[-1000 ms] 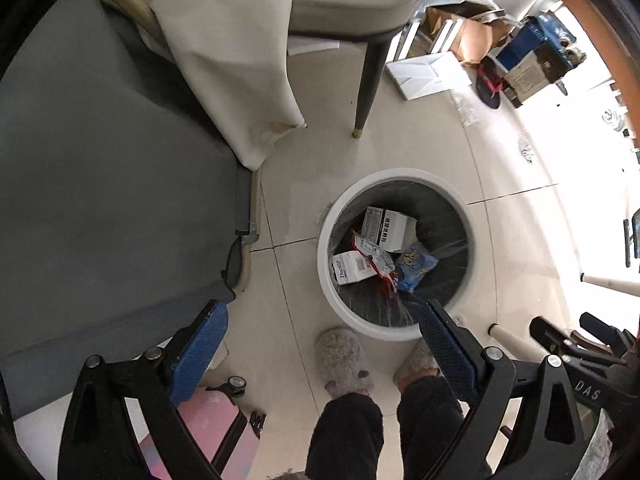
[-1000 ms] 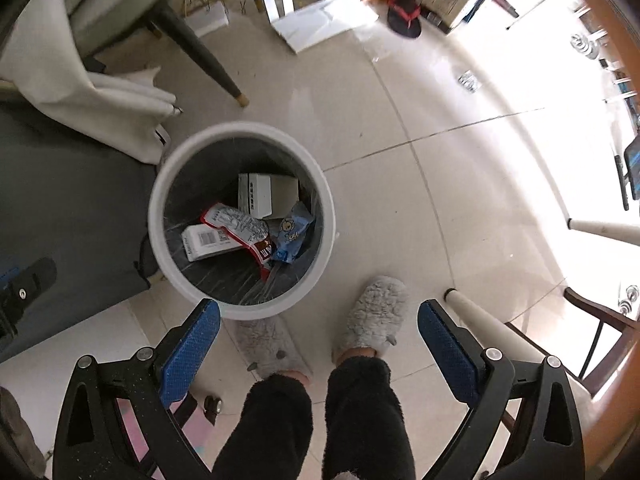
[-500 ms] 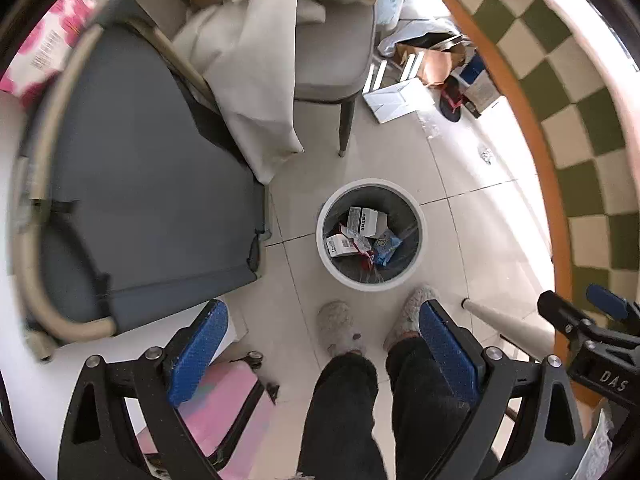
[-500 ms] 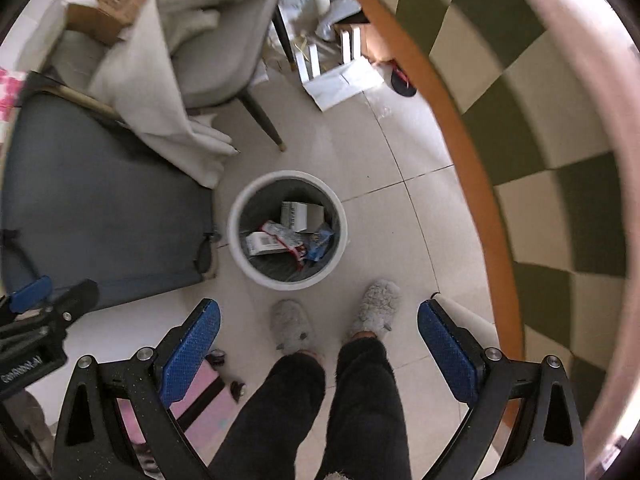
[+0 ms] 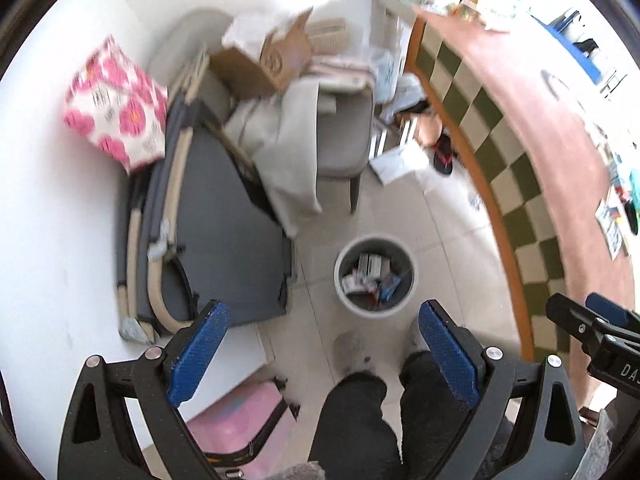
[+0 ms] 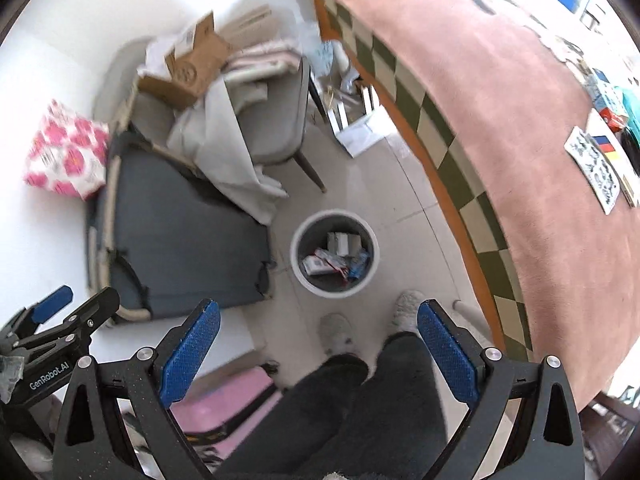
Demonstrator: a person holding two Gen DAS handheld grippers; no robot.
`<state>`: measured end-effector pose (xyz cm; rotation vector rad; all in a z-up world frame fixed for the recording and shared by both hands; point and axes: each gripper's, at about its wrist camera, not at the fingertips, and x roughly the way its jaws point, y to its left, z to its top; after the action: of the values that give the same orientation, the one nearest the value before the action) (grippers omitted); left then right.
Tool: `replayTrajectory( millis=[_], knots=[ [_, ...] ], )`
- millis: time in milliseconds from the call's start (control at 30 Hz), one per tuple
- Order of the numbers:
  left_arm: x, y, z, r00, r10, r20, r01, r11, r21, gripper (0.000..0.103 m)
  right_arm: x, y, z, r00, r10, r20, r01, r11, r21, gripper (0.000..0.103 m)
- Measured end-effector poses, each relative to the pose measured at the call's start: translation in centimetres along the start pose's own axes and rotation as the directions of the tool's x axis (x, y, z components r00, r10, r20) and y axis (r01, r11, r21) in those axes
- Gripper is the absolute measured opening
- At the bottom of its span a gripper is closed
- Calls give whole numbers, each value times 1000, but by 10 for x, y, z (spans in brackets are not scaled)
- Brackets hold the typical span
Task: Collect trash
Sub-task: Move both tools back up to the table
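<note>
Pale tiled floor (image 6: 404, 216) – white bin (image 6: 304, 276), grey mat (image 6: 180, 248), chair (image 6: 280, 128), pink case (image 6: 224, 404)

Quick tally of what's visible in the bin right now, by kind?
In the white bin, right wrist view:
White/grey carton: 1
White barcoded pack: 1
Red-and-white wrapper: 1
Blue wrapper: 1
Total: 4 visible; anything buried underneath can't be told.
</note>
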<state>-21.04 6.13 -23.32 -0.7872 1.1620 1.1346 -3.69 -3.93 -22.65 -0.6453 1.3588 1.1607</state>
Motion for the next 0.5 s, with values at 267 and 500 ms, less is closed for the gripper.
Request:
replayTrajectory(
  millis=[267, 500],
  knots=[
    [-32, -100, 63, 994, -20, 106, 7, 992, 130, 103, -62, -86, 32, 996, 1, 92, -18, 982, 191, 100],
    [-20, -245, 108, 997, -45, 55, 30, 968, 249, 103, -99, -257, 62, 989, -125, 83, 81, 910, 406, 100]
  ],
)
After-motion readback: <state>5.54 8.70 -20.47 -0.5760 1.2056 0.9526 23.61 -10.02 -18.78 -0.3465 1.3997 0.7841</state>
